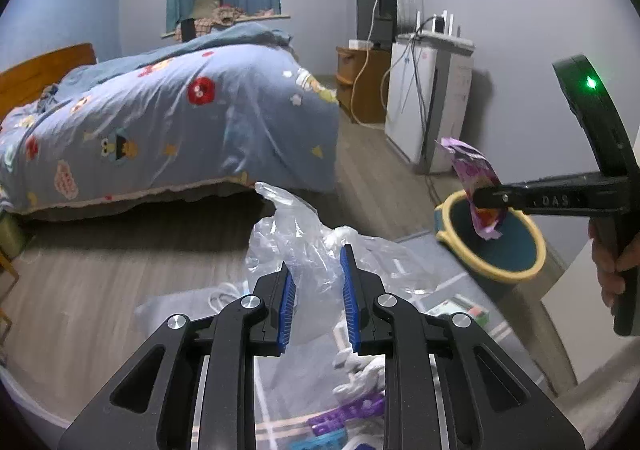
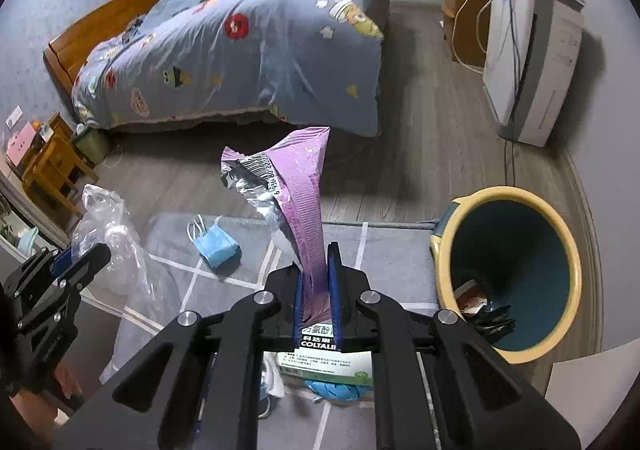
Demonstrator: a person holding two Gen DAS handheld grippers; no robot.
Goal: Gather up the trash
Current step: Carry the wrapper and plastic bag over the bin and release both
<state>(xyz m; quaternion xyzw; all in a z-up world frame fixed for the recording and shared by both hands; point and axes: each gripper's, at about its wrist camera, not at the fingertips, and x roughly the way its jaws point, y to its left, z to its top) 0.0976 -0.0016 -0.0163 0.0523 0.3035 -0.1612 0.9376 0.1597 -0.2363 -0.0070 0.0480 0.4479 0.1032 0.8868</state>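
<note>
Left claw (image 1: pixel 318 290): jaws part spread, clear bag (image 1: pixel 296 250) bunched between the blue pads (image 1: pixel 289 306). The film fills the gap, but whether the pads bite it is hard to tell; the spacing looks loose. The bag rises ahead of and above the tips, the rest trailing under the claw to the grey mat (image 2: pixel 248 246). It looks feather-light, limp and slick. Best taken where the film is gathered thick, not a single ply, which would slide out.

Ahead of the left claw, to its right on the mat: a blue mask (image 2: pixel 216 246), soft and light, its loops the easy hold. Under the right claw lie a green-white box (image 2: pixel 320 364) and something blue, partly hidden.

Right claw (image 2: pixel 318 278): pressed together on a purple wrapper (image 2: pixel 296 186), pinching its lower end; the torn foil top stands well above the tips. In the left view the wrapper hangs over the bin (image 1: pixel 490 238). It is crinkly foil, near weightless and stiff enough to stand; the grip seems sound.

Right of the right claw: the bin, yellow rim, teal inside, some scraps (image 2: pixel 480 310) already at the bottom. Judged stage: the wrapper is ready to drop, the bag comes after.
</note>
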